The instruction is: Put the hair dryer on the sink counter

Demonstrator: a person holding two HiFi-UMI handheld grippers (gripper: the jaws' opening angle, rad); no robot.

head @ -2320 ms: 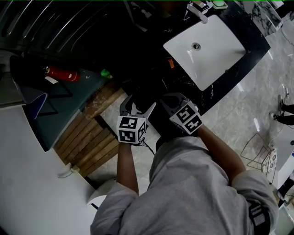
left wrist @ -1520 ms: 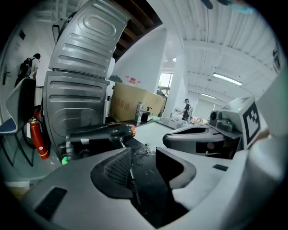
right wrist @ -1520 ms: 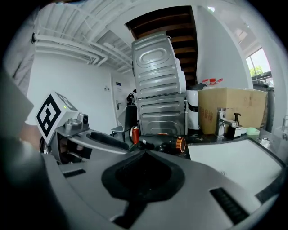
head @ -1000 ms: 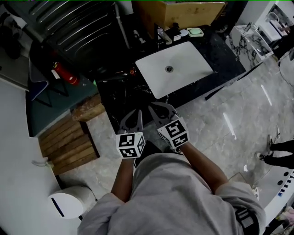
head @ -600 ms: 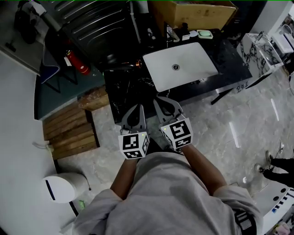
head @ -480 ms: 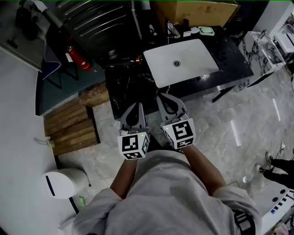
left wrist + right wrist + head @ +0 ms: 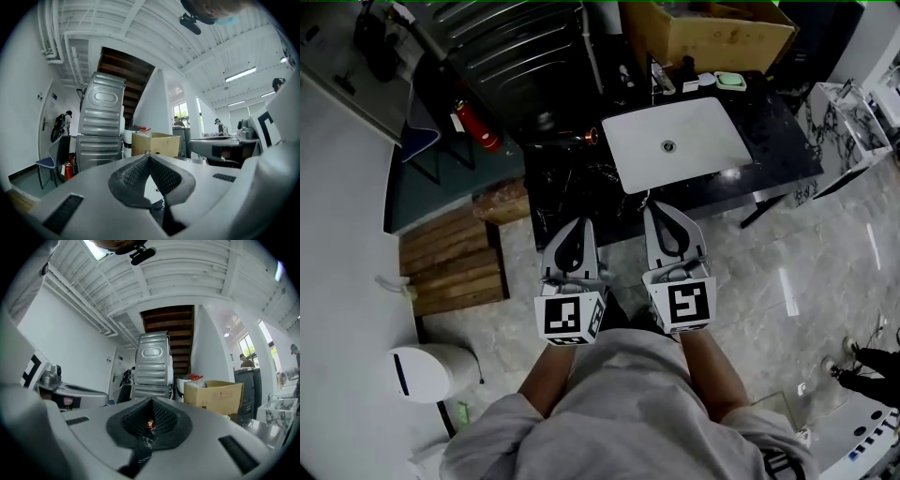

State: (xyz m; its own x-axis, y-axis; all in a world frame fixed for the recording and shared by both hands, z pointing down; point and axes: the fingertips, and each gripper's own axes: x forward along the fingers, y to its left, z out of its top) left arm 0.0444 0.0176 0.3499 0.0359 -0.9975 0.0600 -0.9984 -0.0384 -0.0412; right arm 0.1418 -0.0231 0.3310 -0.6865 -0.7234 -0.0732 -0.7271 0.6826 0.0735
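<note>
The left gripper (image 7: 577, 226) and right gripper (image 7: 657, 209) are squeezed shut on nothing, just before the sink counter (image 7: 780, 141). A dark lump (image 7: 572, 178) on it might be the hair dryer. The person should mind its edge.

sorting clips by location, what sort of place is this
Probably a workshop or test space with a mock washroom corner: a white sink in a black counter, a cardboard box behind it, a red fire extinguisher nearby.

Counter clutter (image 7: 567, 183) indistinct, box (image 7: 722, 42) cropped at top
</note>
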